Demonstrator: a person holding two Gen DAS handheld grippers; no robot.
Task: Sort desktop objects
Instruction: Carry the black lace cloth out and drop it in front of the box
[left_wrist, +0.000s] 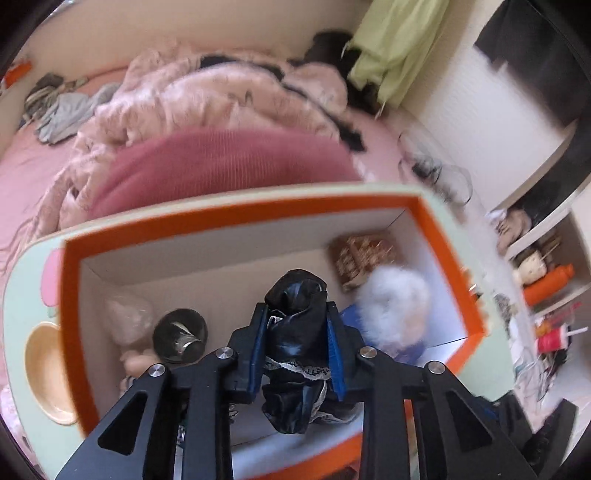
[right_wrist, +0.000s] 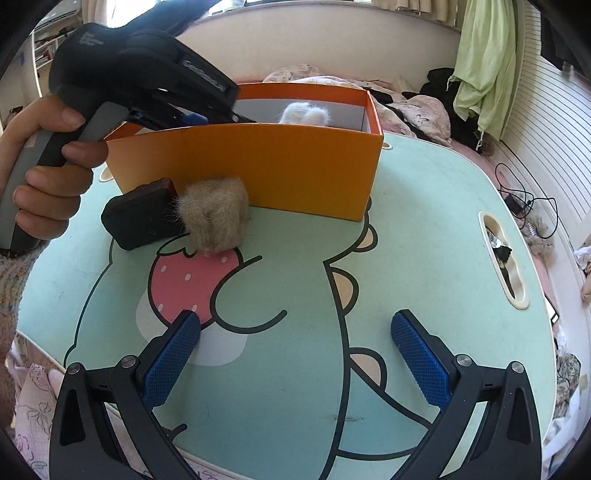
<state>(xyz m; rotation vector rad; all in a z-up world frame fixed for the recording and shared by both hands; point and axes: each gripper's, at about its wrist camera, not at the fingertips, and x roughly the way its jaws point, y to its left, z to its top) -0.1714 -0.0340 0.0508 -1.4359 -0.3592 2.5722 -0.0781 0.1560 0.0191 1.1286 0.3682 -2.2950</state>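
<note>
Cloth (left_wrist: 295, 332), black and glossy with a strip of pale lace trim, hangs crumpled between the left gripper's (left_wrist: 297, 325) closed fingers, above the open orange box (left_wrist: 236, 218). White fluff (left_wrist: 397, 306) lies inside. The right gripper (right_wrist: 295, 332) hovers over the tabletop (right_wrist: 424, 206), fingers spread wide, holding nothing. A tan fur block (right_wrist: 214, 214) and black case (right_wrist: 142, 214) sit against the box's outer wall.

Left gripper (left_wrist: 297, 325) clamping black lacy cloth (left_wrist: 295, 347), above orange box (left_wrist: 236, 218), white pompom (left_wrist: 395, 306) inside
</note>
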